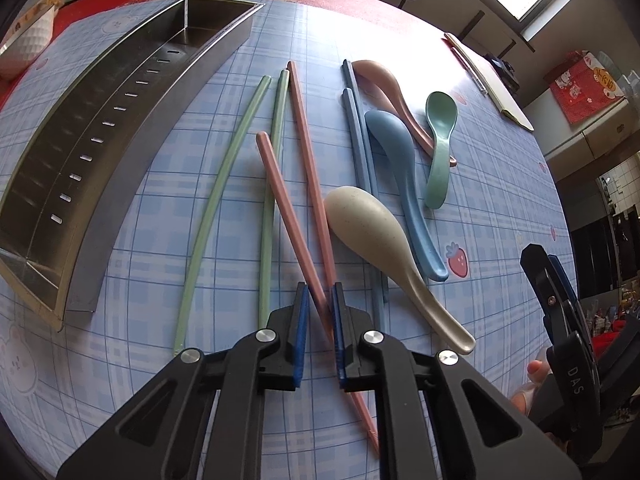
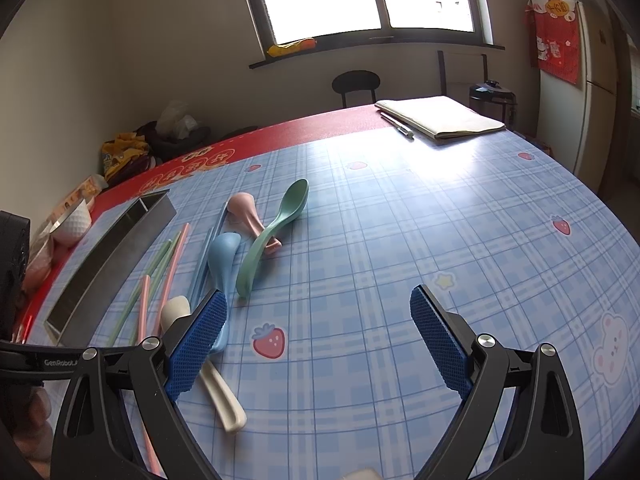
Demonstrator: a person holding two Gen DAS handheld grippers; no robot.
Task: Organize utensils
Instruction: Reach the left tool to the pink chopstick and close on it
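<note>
Blue plaid tablecloth (image 1: 200, 248) covers the table, where the left gripper (image 1: 320, 304) stands with its blue pads nearly together around the crossing pink chopsticks (image 1: 308, 184), though contact cannot be confirmed. Green chopsticks (image 1: 224, 184) lie just to its left, a steel tray (image 1: 116, 184) farther left, and a cream spoon (image 1: 372, 244) just to its right. Well apart from these, the right gripper (image 2: 316, 344) hovers with fingers spread wide, a blue spoon (image 2: 224, 256) beside its left finger.
</note>
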